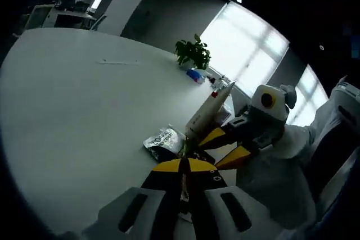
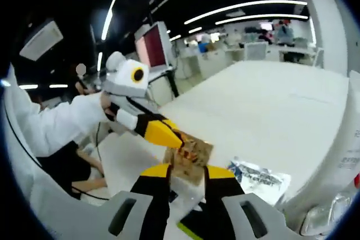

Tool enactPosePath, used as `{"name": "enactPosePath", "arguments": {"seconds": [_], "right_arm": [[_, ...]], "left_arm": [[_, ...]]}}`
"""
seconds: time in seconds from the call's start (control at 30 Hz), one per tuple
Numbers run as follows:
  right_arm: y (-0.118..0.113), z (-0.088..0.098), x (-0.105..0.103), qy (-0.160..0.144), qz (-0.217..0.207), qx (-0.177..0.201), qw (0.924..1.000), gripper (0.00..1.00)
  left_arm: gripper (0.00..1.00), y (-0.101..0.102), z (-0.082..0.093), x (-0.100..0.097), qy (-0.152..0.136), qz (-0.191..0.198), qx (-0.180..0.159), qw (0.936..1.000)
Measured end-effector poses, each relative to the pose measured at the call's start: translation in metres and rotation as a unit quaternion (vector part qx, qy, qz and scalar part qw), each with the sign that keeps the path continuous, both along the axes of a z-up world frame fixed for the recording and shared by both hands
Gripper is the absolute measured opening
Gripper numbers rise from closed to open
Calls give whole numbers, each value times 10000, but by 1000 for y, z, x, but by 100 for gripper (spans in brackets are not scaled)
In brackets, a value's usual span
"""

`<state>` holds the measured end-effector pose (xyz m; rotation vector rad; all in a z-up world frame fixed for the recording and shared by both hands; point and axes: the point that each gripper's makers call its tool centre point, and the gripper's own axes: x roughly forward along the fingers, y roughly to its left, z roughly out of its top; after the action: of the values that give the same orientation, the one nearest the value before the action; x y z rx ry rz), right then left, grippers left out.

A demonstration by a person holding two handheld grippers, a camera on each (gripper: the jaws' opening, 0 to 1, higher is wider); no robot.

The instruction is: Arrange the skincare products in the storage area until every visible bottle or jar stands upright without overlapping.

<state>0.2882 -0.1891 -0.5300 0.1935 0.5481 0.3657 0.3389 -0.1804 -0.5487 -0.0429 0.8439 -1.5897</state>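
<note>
My left gripper (image 1: 181, 167) is shut on a thin brown packet (image 2: 190, 154), which I see edge-on between its yellow tips. In the right gripper view the left gripper (image 2: 170, 135) comes in from the left and pinches the packet's upper corner. My right gripper (image 2: 188, 171) is open, its jaws on either side of the packet's lower part; contact is unclear. From the left gripper view the right gripper (image 1: 224, 147) stands just right of my jaws. A white tube (image 1: 209, 111) with a red mark rises tilted beside it, and looms as the same tube (image 2: 337, 155). A silver-black sachet (image 1: 163, 139) lies flat.
The white table (image 1: 84, 99) stretches far and bare to the left. A potted plant (image 1: 193, 53) and a small blue item (image 1: 196, 75) stand at its far edge. The sachet (image 2: 259, 178) lies right of my right jaws. A person's white sleeve (image 2: 50, 122) is close.
</note>
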Motion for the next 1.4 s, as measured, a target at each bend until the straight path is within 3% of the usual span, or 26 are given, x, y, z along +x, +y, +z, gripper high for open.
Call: {"name": "enactPosePath", "arguments": {"seconds": [0.1, 0.4, 0.5, 0.63, 0.7, 0.8, 0.9, 1.13, 1.4], "right_arm": [[1, 1, 1, 3, 27, 50, 10000, 13], [10, -8, 4, 93, 234, -66, 9997, 12], [12, -14, 6, 138, 303, -189, 9993, 12], [13, -28, 11, 216, 390, -416, 9981, 11], [16, -35, 13, 244, 495, -590, 9967, 11], [21, -40, 16, 249, 552, -680, 9958, 10], [15, -49, 27, 96, 615, -1210, 9907, 8], [10, -66, 42, 108, 741, -1688, 9828, 7], [7, -79, 46, 177, 848, -1969, 9766, 8]], "left_arm": [[0, -1, -12, 5, 186, 65, 153, 9997], [0, -3, -35, 15, 199, 119, 458, 9987], [0, -1, -42, 16, -52, 86, 630, 9980], [0, -3, -47, 19, -70, 108, 680, 9976], [0, -4, -50, 20, -335, 33, 735, 9967], [0, -6, -52, 15, -452, -32, 827, 9955], [0, -6, -55, 16, -813, -216, 943, 9920], [0, -11, -59, 17, -1283, -550, 1095, 9841], [0, -15, -60, 15, -1302, -559, 1120, 9836]]}}
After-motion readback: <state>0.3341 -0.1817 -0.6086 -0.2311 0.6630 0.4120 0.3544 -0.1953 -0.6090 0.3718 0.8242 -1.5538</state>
